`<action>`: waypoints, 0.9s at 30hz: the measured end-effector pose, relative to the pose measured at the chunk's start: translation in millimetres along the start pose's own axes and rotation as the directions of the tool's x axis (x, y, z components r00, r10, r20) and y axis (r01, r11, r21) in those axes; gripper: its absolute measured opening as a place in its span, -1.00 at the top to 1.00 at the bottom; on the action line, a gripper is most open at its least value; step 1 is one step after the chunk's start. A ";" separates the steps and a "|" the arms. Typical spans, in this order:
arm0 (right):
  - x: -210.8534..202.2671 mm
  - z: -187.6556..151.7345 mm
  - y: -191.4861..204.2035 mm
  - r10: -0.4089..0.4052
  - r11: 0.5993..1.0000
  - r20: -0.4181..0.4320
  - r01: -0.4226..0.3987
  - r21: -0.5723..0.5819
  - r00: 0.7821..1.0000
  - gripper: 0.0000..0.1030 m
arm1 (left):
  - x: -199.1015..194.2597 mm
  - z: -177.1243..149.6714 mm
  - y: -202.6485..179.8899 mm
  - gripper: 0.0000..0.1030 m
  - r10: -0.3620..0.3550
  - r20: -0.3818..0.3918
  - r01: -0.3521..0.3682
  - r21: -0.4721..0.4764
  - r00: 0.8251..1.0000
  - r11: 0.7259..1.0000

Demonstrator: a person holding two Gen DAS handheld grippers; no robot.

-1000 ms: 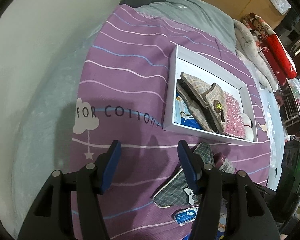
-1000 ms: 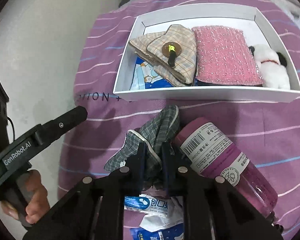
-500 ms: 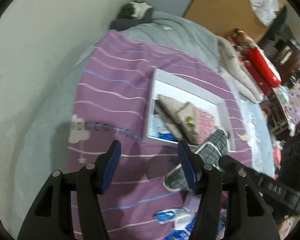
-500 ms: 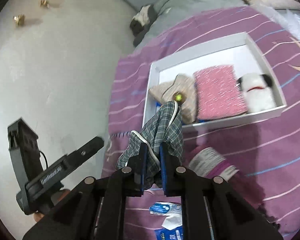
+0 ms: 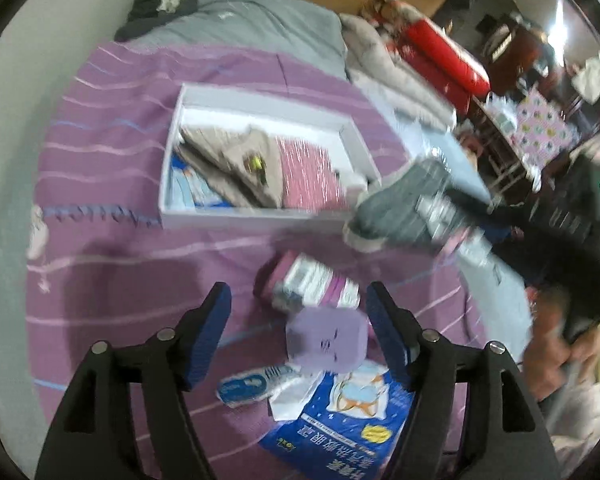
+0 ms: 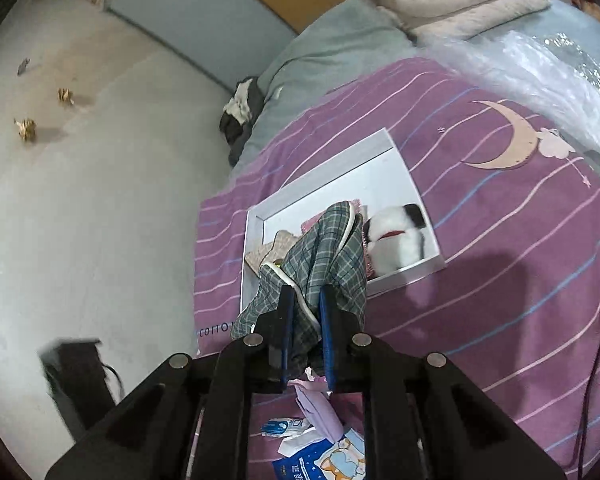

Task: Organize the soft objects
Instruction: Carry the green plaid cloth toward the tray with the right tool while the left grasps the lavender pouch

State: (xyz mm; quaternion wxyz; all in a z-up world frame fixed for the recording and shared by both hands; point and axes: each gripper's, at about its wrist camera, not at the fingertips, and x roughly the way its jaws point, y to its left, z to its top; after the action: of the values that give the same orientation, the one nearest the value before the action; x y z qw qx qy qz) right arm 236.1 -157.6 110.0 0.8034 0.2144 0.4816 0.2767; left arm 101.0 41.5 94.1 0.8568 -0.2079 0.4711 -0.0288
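My right gripper (image 6: pixel 305 300) is shut on a grey plaid slipper (image 6: pixel 324 256) and holds it in the air above the white box (image 6: pixel 332 172). The slipper also shows, blurred, in the left wrist view (image 5: pixel 404 208). The white box (image 5: pixel 260 98) on the purple bedspread holds a beige plaid slipper (image 5: pixel 236 156), a pink sponge cloth (image 5: pixel 308 172) and a white plush toy (image 6: pixel 396 240). My left gripper (image 5: pixel 298 316) is open and empty, above a purple soft cube (image 5: pixel 328 340) and a pink bottle (image 5: pixel 312 284).
A blue packet (image 5: pixel 352 420) and a small white-blue pack (image 5: pixel 252 384) lie near the front edge. Grey bedding (image 5: pixel 260 20) and red and white blankets (image 5: pixel 440 64) lie beyond the box. A wall (image 6: pixel 80 200) is at the left.
My right gripper has lifted the grey plaid slipper off the bed and carried it up over the box. My left gripper has shifted right, over the bottle and purple cube.
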 end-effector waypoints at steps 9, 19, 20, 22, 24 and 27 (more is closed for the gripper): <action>-20.1 4.9 -20.4 0.004 0.999 0.038 -0.005 0.039 0.999 0.79 | 50.7 -18.1 -12.2 -0.37 -0.043 -0.101 0.044 0.010 0.994 0.999; -17.9 6.9 -32.5 0.016 0.998 0.028 -0.018 0.056 0.999 0.79 | 63.8 -29.6 -14.5 -0.29 -0.024 -0.196 0.030 0.023 0.980 0.999; -17.2 6.9 -32.6 0.017 0.998 0.025 -0.018 0.055 1.000 0.79 | 61.9 -29.3 -14.3 -0.25 -0.023 -0.191 0.027 0.019 0.981 0.999; -15.7 7.1 -32.6 0.015 0.998 0.019 -0.016 0.055 1.000 0.79 | 57.9 -26.8 -12.0 -0.24 -0.013 -0.182 0.014 0.008 0.983 1.000; -13.5 6.7 -31.9 0.014 0.999 0.012 -0.015 0.053 1.000 0.79 | 53.3 -24.2 -10.2 -0.21 -0.003 -0.169 0.003 -0.001 0.986 1.000; -9.8 6.5 -30.5 0.015 0.999 0.002 -0.015 0.048 1.000 0.79 | 41.7 -18.9 -5.4 -0.19 -0.004 -0.137 0.001 -0.020 0.991 1.000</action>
State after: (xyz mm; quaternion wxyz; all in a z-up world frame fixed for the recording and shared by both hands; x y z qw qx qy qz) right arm 245.3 -187.4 100.6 0.7964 0.2375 0.4857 0.2710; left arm 109.4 20.1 54.1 0.8202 -0.2147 0.5288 -0.0394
